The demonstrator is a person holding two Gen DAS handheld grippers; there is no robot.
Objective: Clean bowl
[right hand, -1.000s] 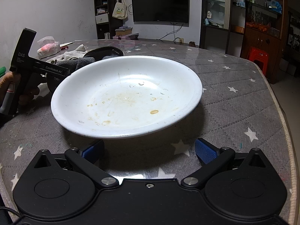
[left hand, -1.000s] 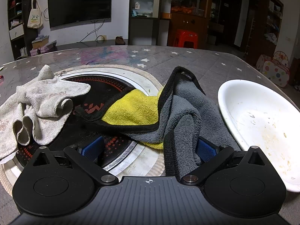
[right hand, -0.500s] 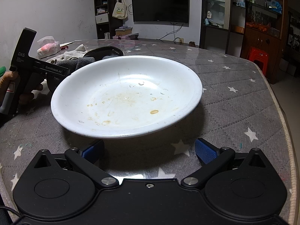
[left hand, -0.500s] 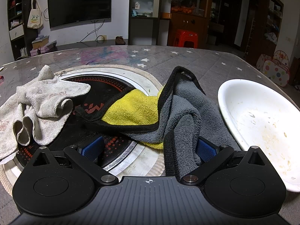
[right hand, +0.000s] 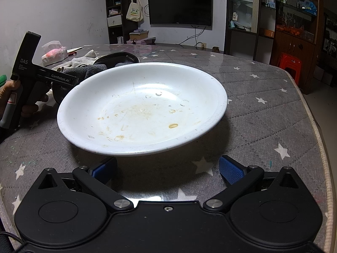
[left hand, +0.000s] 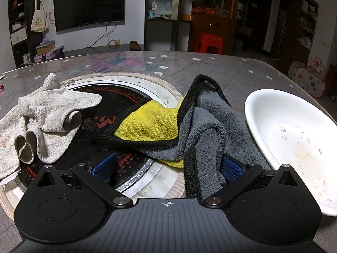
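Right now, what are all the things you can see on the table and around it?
Bowl: one, white with brownish food stains, on the table's right side.
Microfibre cloth: one, grey and yellow with black edging, left of the bowl, partly over the cooktop.
Rag: one, off-white, crumpled, on the cooktop's left edge.
Cooktop: one, black, round, set into the table.
Table: one, grey quilted cover with white stars.
Tissue pack: one, pink and white, far left.
TV: one, black, on the wall.
Stool: one, red, behind.
Left tool: open, around a cloth fold.
Right tool: open, before the bowl.
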